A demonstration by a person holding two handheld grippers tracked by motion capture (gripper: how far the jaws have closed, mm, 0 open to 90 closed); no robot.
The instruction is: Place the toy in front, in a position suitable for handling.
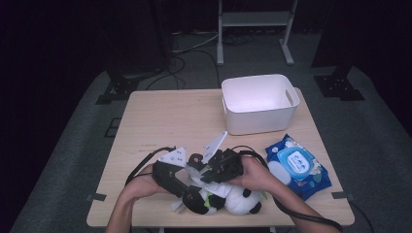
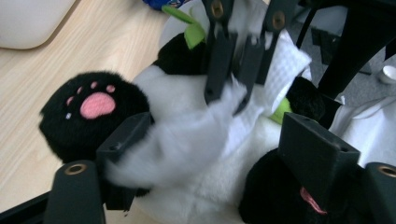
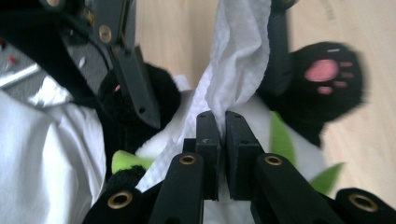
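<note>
At the near edge of the desk (image 1: 160,116), the right gripper (image 3: 223,122) clenches a white wipe (image 3: 238,51) over the belly of a plush panda (image 1: 228,199), while the left gripper (image 2: 210,140) straddles the toy with jaws released. Wiping looks under way, not finished; the wipes pack (image 1: 297,165) and white bin (image 1: 260,102) wait nearby.

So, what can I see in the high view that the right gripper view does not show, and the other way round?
The high view alone has the white bin, the blue wipes pack and both of the person's hands.

The right gripper view alone gives the close detail: the right gripper shut on a white wipe, and the pink pad of the panda's paw.

Both show the plush panda, the wooden table and the left gripper.
</note>
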